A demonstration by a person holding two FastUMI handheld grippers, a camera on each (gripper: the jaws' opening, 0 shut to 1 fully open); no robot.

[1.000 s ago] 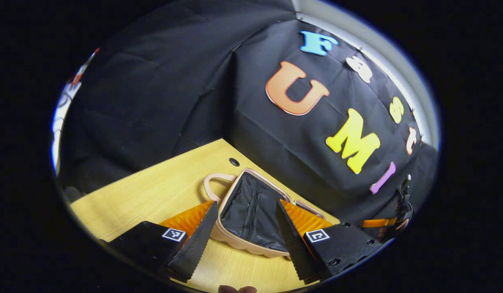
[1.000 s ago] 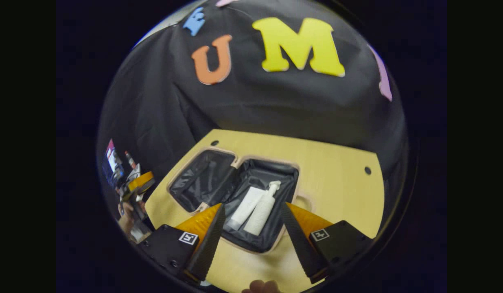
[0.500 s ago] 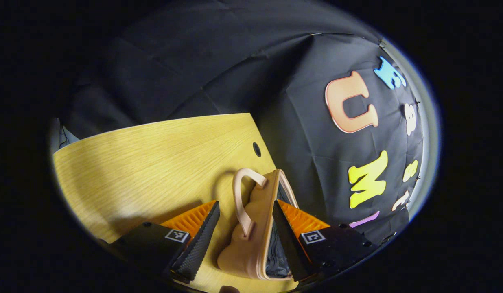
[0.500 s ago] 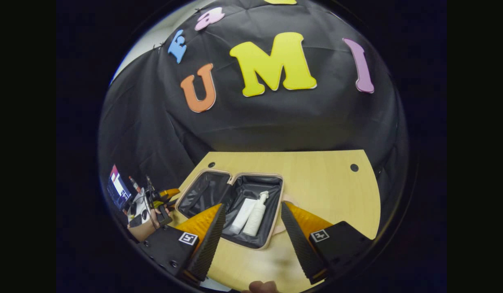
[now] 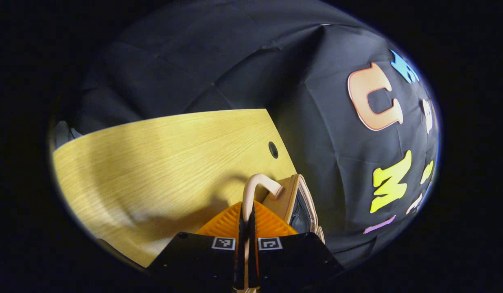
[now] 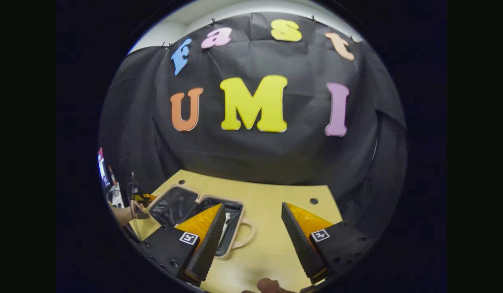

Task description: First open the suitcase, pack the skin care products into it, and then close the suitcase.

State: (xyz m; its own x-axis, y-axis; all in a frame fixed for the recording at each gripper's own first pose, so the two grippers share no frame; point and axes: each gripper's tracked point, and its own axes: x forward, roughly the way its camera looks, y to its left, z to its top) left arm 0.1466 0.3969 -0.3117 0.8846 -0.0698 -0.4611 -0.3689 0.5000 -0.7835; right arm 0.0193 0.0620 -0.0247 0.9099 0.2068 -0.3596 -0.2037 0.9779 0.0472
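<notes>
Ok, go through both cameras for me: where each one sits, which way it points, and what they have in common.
Left gripper view: rides on the left claw, low over the table, facing the booth corner; its fingers pinch the suitcase handle.
Right gripper view: rides on the right claw, facing the back wall; fingers apart, fingertips of the holding hand at the bottom edge.
Shared: the open suitcase and the table; the right gripper view also shows the left claw at the suitcase's far side.

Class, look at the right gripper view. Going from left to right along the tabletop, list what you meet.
A person's hand → the other gripper it holds → the open suitcase → the suitcase's handle → the hole in the table.
</notes>
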